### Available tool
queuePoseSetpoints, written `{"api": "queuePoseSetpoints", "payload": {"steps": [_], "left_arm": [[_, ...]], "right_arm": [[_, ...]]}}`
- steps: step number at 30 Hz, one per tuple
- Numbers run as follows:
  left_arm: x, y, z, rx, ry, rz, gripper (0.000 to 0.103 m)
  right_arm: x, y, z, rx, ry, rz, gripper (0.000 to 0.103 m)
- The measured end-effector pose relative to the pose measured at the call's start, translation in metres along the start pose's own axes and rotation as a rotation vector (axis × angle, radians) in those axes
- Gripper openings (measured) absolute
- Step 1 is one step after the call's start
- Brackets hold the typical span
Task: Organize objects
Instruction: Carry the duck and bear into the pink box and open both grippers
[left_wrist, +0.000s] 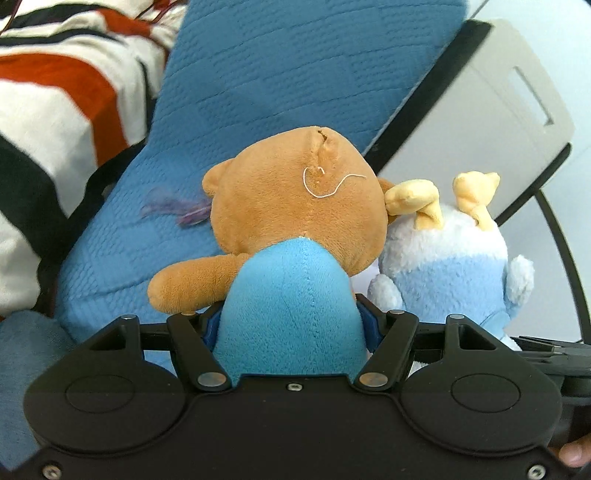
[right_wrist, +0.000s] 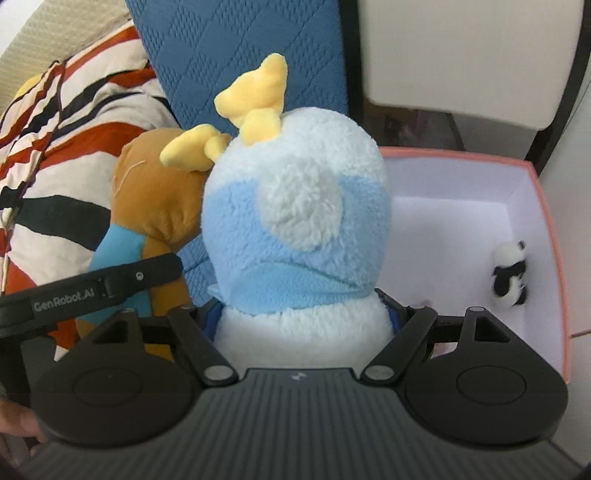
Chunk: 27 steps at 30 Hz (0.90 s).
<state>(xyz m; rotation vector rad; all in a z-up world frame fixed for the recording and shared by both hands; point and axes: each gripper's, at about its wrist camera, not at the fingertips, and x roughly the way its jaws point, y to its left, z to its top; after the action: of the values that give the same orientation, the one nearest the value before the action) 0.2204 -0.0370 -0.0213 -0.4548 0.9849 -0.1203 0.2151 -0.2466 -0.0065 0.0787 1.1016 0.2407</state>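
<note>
Left wrist view: the background is a quilted blue cushion (left_wrist: 295, 74), with a striped red, black and white blanket (left_wrist: 55, 92) at 10 o'clock and a pale chair back (left_wrist: 498, 92) at 2 o'clock. The left tongs (left_wrist: 291, 325) are closed on the bear (left_wrist: 295, 221), pressing both sides of its blue torso. The bear's long axis runs out from the tongs toward 12 o'clock, brown head farthest. Its short plush is smooth, and a loose white thread lies on the head. The penguin (left_wrist: 447, 266) touches the bear's head from 3 o'clock.

Right wrist view: the same cushion fills 11 o'clock; a pink-walled box (right_wrist: 546, 236) with a white interior lies at 3 o'clock, nearer the right hand. The right tongs (right_wrist: 306, 317) grip the penguin around its white base, its long axis toward 12 o'clock. Its fleece is coarse and curly, pale blue and white, with yellow parts on top. A small panda (right_wrist: 511, 273) lies by the box's right wall. The next move probably swings both toys toward 3 o'clock, over the box.
</note>
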Motion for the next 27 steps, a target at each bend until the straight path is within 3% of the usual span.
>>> {"api": "queuePoseSetpoints", "payload": {"steps": [7, 12, 27], "left_arm": [[-0.007, -0.057, 0.012, 0.028, -0.047, -0.023, 0.066], [0.010, -0.090, 0.014, 0.052, -0.057, -0.013, 0.067], [0.126, -0.158, -0.014, 0.112, 0.096, 0.020, 0.067]], "right_arm": [[-0.033, -0.042, 0.009, 0.015, -0.053, -0.003, 0.081], [-0.039, -0.075, 0.014, 0.025, -0.077, -0.009, 0.081], [0.022, -0.185, -0.007, 0.137, -0.050, -0.045, 0.082]]}}
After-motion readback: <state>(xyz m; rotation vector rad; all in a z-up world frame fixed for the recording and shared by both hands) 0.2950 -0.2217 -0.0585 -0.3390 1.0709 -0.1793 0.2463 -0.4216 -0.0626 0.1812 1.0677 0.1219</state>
